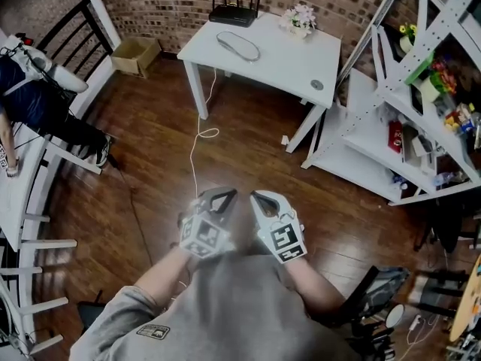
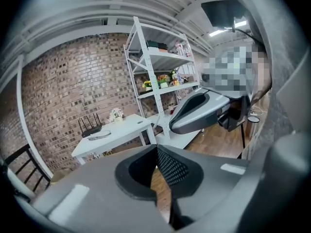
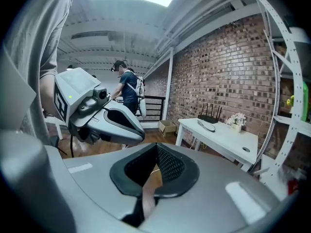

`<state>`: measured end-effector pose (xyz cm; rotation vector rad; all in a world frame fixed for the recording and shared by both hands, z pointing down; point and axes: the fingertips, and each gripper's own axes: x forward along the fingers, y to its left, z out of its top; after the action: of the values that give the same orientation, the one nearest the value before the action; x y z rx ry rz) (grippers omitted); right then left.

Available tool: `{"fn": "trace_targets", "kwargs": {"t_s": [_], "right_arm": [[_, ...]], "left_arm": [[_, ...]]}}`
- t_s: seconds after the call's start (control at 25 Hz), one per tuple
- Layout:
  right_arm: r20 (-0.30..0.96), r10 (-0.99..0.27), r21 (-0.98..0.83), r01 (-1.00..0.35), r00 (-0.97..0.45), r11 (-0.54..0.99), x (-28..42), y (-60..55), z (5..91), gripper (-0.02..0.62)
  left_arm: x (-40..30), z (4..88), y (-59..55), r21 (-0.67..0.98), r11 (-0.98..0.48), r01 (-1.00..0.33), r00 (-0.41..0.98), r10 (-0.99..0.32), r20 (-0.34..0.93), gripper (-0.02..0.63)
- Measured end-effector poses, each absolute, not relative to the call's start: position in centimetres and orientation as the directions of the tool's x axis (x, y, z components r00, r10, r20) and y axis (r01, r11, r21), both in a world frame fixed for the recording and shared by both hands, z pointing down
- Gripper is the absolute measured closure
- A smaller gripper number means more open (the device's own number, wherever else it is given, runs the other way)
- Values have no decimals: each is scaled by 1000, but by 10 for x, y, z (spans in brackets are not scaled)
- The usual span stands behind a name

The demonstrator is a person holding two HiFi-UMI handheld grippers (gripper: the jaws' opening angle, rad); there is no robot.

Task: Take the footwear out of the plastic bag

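Our left gripper (image 1: 218, 196) and right gripper (image 1: 264, 199) are both pressed together with nothing between the jaws. We hold them side by side, near each other but apart, over the wooden floor (image 1: 150, 179), well short of the white table (image 1: 289, 62). A flat oval item (image 1: 238, 46) lies on that table toward its far edge, just beside the router (image 1: 234, 13); we cannot tell whether it is the bagged footwear. The floor between us and the table's near edge lies open, crossed by a white cable (image 1: 194, 153). A shelf rack (image 1: 368, 138) stands just right of the table, and a cardboard box (image 1: 135, 55) sits to its left.
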<state>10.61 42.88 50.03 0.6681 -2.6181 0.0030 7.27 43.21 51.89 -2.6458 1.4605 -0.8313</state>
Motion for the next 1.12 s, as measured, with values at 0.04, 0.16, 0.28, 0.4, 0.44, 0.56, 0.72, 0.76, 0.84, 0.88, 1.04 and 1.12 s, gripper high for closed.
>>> {"fn": "trace_targets", "kwargs": {"t_s": [0.04,0.16,0.28,0.4,0.44,0.56,0.72,0.76,0.84,0.88,1.04,1.12], "right_arm": [[408,-460,104,-460,-789,882,106,421,500,581],[397,-462,101,-463,-793,881,105,394,502,581],[390,-457,96,-458,-799,884,105,359,501,581],[374,-455,89,-457,-808,885,110,323,497,581],[369,-453,85,-456,-812,886,111,311,496,581],[353,-437,72,-441,-827,894,112,280,494,581],[342,-415,64,-419,-843,906,111,241,495,581],[341,-410,62,-415,-846,908,111,232,495,581],[344,-403,53,-411,-848,910,109,216,497,581],[346,-401,48,-411,-848,910,108,209,498,581],[358,-402,31,-419,-843,907,97,185,501,581],[369,-411,27,-432,-834,901,86,168,504,581]], "left_arm": [[72,519,424,-256,-564,-785,424,-791,442,604],[66,521,394,-270,-548,-792,409,-804,432,604],[64,519,357,-280,-538,-795,393,-808,439,604],[67,514,319,-291,-538,-791,381,-806,453,604],[67,513,307,-296,-534,-792,376,-808,454,604],[69,508,273,-310,-519,-797,359,-819,448,604],[73,508,234,-325,-517,-792,354,-822,447,604],[73,509,225,-326,-518,-791,352,-821,450,604],[71,511,212,-322,-517,-793,346,-818,459,604],[69,512,206,-319,-517,-794,345,-816,465,604],[55,515,182,-309,-526,-792,349,-806,478,604],[42,517,164,-301,-533,-791,359,-801,478,604]]}}
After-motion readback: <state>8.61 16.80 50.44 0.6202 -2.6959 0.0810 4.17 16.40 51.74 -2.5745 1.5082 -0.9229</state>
